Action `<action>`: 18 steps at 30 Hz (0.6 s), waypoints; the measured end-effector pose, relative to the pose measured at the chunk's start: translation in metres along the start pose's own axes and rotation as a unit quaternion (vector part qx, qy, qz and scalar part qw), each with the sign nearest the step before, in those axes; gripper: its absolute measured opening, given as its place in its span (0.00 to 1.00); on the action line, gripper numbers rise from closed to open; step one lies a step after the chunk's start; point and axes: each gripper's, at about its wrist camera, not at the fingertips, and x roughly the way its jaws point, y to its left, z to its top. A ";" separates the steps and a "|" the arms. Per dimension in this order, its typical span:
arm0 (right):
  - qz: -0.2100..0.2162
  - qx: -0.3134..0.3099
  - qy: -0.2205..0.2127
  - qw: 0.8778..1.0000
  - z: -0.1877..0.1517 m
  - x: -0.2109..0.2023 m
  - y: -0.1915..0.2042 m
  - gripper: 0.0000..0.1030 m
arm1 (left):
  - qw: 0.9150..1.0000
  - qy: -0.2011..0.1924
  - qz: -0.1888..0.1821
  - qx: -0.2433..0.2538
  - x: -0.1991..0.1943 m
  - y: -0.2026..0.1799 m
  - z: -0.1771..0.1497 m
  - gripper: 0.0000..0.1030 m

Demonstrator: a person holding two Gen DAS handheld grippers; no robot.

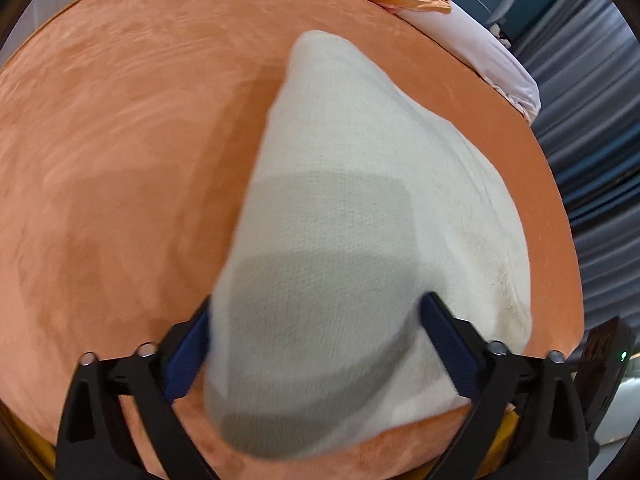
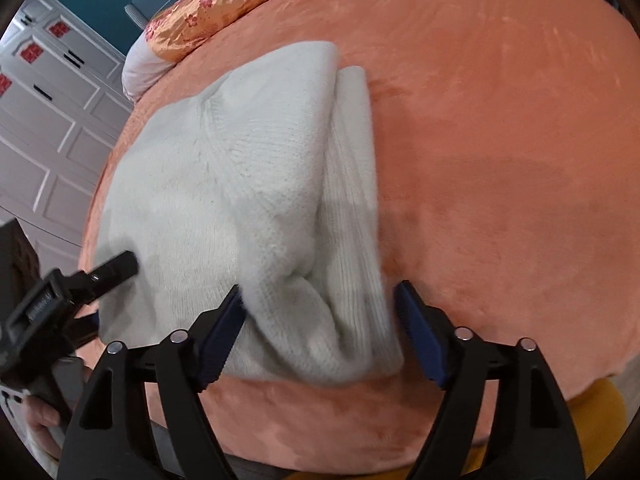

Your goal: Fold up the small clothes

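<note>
A white knit sweater (image 1: 360, 184) lies folded on the orange bed cover (image 1: 120, 140). In the left wrist view my left gripper (image 1: 316, 320) stands wide open over the sweater's near end, and a blurred flap of the knit fills the space between its blue pads. My right gripper (image 2: 320, 308) is open too, straddling a bunched fold of the sweater (image 2: 248, 168) at its near edge. Its right pad stands just clear of the cloth. One black finger (image 2: 116, 268) of the left gripper shows at the left of the right wrist view, over the sweater's left side.
An orange satin pillow (image 2: 216, 12) and a white pillow (image 1: 480, 52) lie at the head of the bed. White cabinet doors (image 2: 52, 128) stand beyond one side, blue-grey curtains (image 1: 592, 128) beyond the other. A hand (image 2: 40, 416) holds the left gripper's handle.
</note>
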 end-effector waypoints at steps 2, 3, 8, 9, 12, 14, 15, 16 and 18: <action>0.012 0.003 0.000 1.000 0.005 0.003 -0.001 0.76 | 1.000 -0.002 -0.002 0.008 0.008 -0.003 0.002 0.95; 0.022 0.006 0.002 1.000 0.009 0.006 -0.001 0.76 | 1.000 -0.001 -0.007 0.010 0.012 -0.002 0.004 0.95; 0.064 0.040 0.014 0.997 0.025 0.019 -0.007 0.77 | 0.999 0.014 -0.050 0.002 0.025 0.006 0.011 0.95; 0.069 0.044 0.017 0.996 0.026 0.020 -0.008 0.76 | 0.999 0.018 -0.051 0.007 0.025 0.006 0.011 0.95; 0.081 0.035 0.019 0.996 0.026 0.013 -0.007 0.49 | 0.998 0.019 -0.053 0.029 0.016 0.002 0.007 0.83; 0.096 0.032 0.017 0.995 0.021 0.002 -0.008 0.37 | 0.997 0.021 -0.057 0.048 0.007 0.001 0.000 0.75; 0.101 0.035 0.018 0.994 0.014 -0.005 -0.009 0.36 | 0.996 0.026 -0.062 0.055 0.002 0.002 -0.005 0.72; 0.098 0.033 0.020 0.994 0.009 -0.008 -0.011 0.36 | 0.996 0.031 -0.066 0.057 0.000 0.002 -0.008 0.70; 0.095 0.030 0.025 0.995 -0.006 -0.017 -0.013 0.36 | 0.994 0.049 -0.071 0.061 -0.007 0.005 -0.023 0.70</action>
